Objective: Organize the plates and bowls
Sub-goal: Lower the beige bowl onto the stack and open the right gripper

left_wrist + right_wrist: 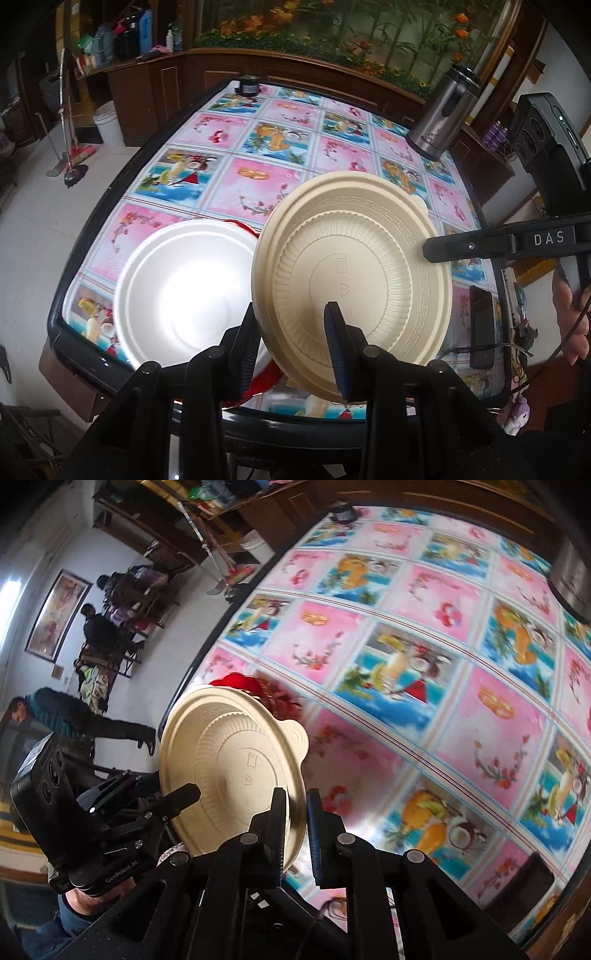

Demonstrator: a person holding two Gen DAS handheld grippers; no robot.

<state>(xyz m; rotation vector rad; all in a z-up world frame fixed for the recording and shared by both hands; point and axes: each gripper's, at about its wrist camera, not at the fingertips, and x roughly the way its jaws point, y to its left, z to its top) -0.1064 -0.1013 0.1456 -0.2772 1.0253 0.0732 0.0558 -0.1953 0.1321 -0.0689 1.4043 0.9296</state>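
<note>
A cream plastic plate [351, 273] with a ribbed, patterned underside hangs tilted above the table, held by both grippers. My left gripper [293, 347] is shut on its near rim. My right gripper [432, 251] grips the rim on the right side. In the right wrist view the same plate [229, 760] stands on edge, its rim pinched in my right gripper [297, 827], with my left gripper [181, 801] clamped on the far side. A white bowl [188, 291] sits on the table below left, on something red [243, 227].
The table [258, 147] has a pink and blue picture cloth and a black rim. A steel flask [443, 114] stands at the far right, a dark phone [482, 325] lies near the right edge, and a small black object [248, 85] sits at the far edge. A hand [569, 317] holds the right gripper.
</note>
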